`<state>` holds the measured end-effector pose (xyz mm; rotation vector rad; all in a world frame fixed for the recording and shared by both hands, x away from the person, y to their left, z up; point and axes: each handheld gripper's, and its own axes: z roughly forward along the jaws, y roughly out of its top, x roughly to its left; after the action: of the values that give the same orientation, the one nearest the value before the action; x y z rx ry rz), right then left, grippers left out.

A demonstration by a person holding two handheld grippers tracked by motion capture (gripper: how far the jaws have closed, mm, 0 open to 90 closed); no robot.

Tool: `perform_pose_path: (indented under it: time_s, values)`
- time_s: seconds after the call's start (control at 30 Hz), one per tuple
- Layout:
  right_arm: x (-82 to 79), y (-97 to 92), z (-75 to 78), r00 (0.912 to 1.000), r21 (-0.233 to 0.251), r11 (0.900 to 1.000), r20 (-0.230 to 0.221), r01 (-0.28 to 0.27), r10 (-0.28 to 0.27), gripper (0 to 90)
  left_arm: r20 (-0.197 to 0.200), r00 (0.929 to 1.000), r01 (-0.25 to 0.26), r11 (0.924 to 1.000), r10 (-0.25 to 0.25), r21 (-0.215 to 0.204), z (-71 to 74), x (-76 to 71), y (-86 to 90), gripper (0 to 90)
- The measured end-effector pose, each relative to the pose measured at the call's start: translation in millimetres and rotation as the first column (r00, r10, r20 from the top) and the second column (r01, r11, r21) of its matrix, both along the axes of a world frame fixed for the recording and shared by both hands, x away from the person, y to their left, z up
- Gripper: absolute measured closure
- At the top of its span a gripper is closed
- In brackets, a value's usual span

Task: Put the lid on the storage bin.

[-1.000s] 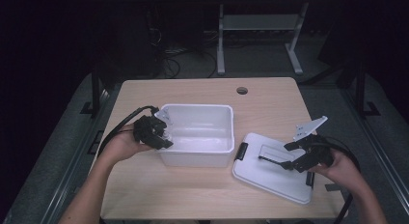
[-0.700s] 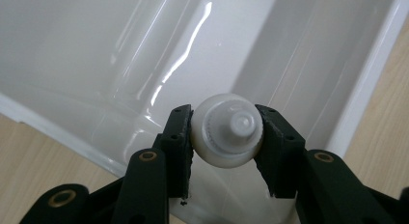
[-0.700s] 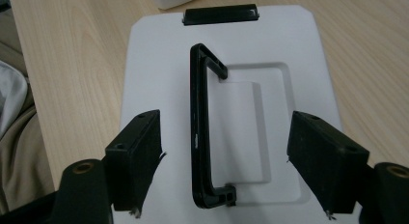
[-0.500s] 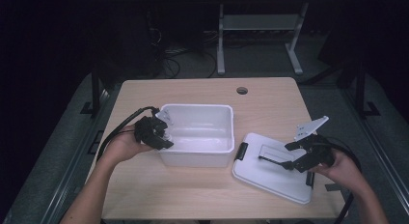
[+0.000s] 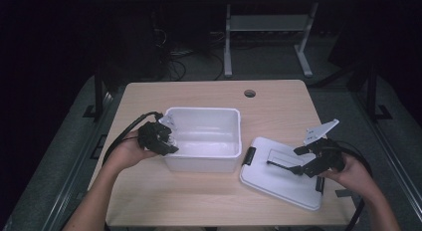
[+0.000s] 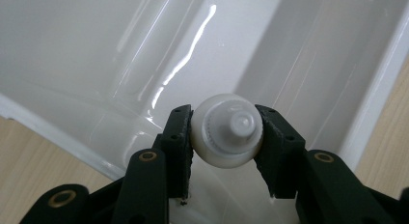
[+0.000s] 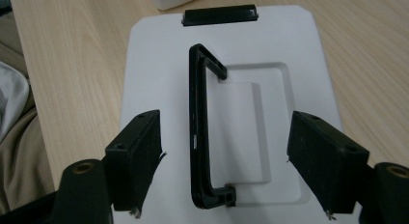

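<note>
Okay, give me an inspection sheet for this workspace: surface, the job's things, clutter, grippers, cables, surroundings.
Surface: light wooden table with a round cable hole near its far edge.
Job's things: white plastic bin, open, nothing seen inside; white lid flat on the table to its right, black handle raised, black latch at its end; small white round piece.
Clutter: nothing seen.
Grippers: left gripper shut on the small white round piece, over the bin's left wall; right gripper open, jaws either side of the handle, not touching it.
Cables: black cable trails from the left gripper.
Surroundings: dark room, grey floor, metal table frame behind.
</note>
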<state>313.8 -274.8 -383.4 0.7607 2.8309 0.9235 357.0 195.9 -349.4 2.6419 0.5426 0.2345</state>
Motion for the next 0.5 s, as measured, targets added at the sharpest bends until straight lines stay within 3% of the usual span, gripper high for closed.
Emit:
perform_pose_path:
  time_s: [0.5]
  values:
    - [0.9,1.0,3.5,1.0,-0.006,1.0,0.003,-0.001,0.001,27.4,0.017,0.9998,0.009,0.9999,-0.008,-0.007,6.2,-1.5,2.7,62.5]
